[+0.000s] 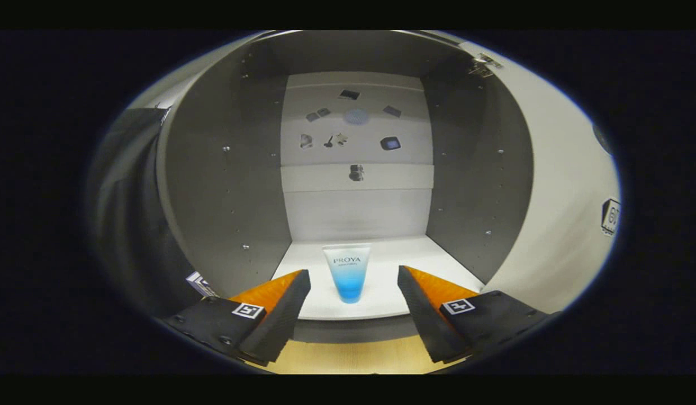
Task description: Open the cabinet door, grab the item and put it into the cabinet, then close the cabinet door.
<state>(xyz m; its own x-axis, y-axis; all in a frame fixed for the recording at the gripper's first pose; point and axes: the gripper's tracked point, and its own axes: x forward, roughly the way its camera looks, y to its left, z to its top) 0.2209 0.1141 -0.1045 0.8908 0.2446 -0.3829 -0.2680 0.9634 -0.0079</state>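
Note:
A white-and-blue cosmetic tube stands upright on its cap on the cabinet's white floor, near the front lip. My gripper is open, its two fingers spread wide on either side of the tube, with clear gaps and no contact. The tube sits just beyond the fingertips, in line with the gap between them. The cabinet door hangs swung open to the right, its hinge showing at the top.
Grey side walls close in the cabinet on both sides. Its white back panel carries several small stickers. A light wooden surface lies below the cabinet's front edge, under my fingers.

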